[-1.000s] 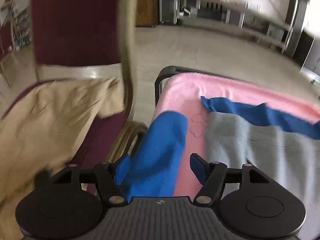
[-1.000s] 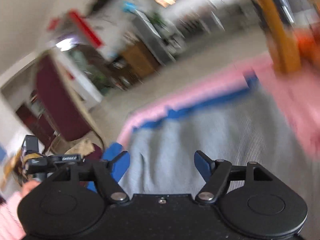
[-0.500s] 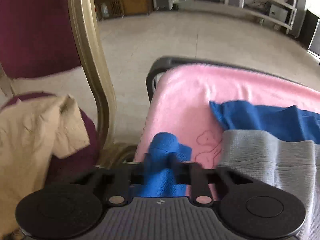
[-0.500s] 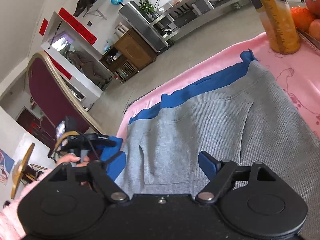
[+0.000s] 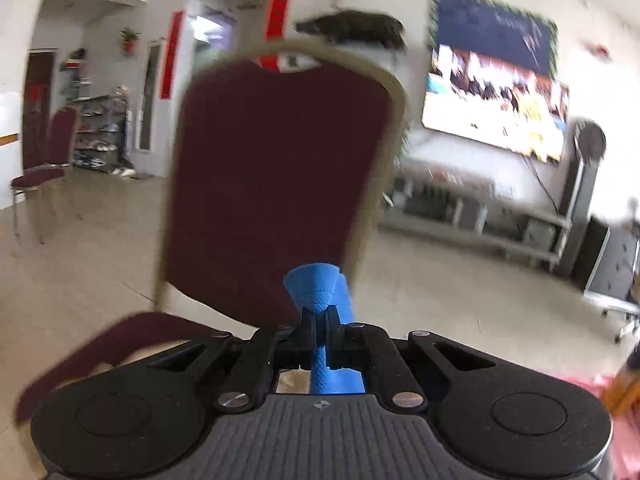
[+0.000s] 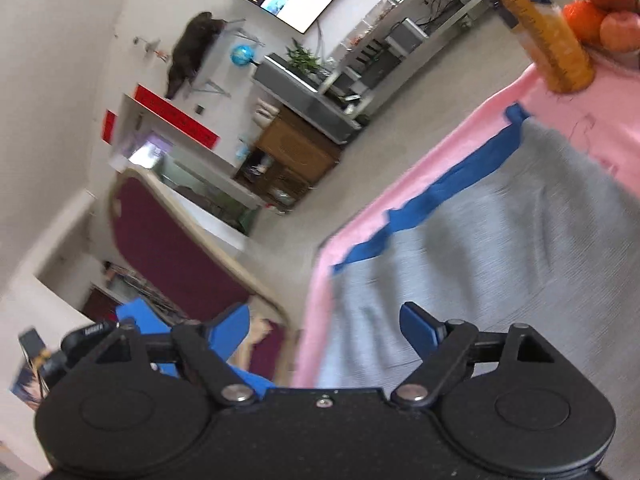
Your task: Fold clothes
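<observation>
My left gripper (image 5: 320,316) is shut on a bunched blue sleeve (image 5: 320,284), lifted high in front of a maroon chair back (image 5: 280,160). The sleeve hangs down through the jaws. In the right wrist view a grey knit garment (image 6: 500,248) lies flat on a pink blanket (image 6: 440,152), with a blue garment edge (image 6: 440,192) showing along its far side. My right gripper (image 6: 326,318) hovers over the grey garment's near corner; its jaws are opening and nothing is between them. At lower left in that view, the raised blue sleeve (image 6: 138,314) shows beside the left tool.
A tall orange bottle (image 6: 548,32) and fruit (image 6: 612,28) stand at the blanket's far right. The maroon chair (image 6: 168,248) stands left of the pink surface with beige cloth (image 6: 256,338) on its seat. Open tiled floor (image 5: 440,280) lies beyond.
My left gripper closed on the blue sleeve and swung up and away from the pink surface; its view now faces the chair back. The right gripper rolled, rose slightly and widened.
</observation>
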Action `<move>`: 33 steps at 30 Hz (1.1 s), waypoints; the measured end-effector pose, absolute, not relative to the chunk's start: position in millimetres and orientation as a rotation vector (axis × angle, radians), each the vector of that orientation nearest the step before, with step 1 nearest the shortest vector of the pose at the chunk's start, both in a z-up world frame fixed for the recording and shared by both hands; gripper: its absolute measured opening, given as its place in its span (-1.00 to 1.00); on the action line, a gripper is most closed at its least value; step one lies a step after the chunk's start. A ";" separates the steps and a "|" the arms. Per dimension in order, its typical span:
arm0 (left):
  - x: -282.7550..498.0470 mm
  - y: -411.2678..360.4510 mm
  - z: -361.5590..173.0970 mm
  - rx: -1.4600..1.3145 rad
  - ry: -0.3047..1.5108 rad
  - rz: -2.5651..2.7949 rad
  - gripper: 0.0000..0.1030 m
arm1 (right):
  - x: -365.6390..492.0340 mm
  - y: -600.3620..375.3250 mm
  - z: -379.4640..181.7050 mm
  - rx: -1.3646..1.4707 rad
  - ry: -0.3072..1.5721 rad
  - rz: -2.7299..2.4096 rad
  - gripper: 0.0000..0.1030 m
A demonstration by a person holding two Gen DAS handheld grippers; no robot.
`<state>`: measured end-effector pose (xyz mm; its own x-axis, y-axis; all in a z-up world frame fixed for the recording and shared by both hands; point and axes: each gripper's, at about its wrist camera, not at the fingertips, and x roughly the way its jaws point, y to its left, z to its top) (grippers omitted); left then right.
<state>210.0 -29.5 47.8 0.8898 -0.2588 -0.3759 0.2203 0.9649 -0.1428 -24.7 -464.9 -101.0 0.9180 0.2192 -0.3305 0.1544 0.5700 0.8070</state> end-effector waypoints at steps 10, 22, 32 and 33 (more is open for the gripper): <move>238.0 76.2 -15.8 -0.312 0.560 -0.070 -0.70 | -6.3 -389.1 -72.2 0.891 0.491 0.163 0.60; 210.7 81.5 -8.5 -0.267 0.671 -0.023 -0.18 | -41.3 -388.6 -52.9 0.859 0.475 0.151 0.65; 241.6 -17.3 -41.6 -0.219 0.918 -0.093 -0.12 | -63.4 -416.0 -69.4 0.933 0.458 0.065 0.65; 239.2 -26.1 -48.6 -0.202 0.941 -0.131 -0.11 | -63.2 -419.1 -72.2 0.939 0.461 0.057 0.65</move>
<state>239.2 -26.1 -48.6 0.5834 -0.1990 -0.7874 0.0235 0.9732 -0.2286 -63.2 -419.1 -72.2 0.9018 0.2443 -0.3565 0.1500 0.5965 0.7884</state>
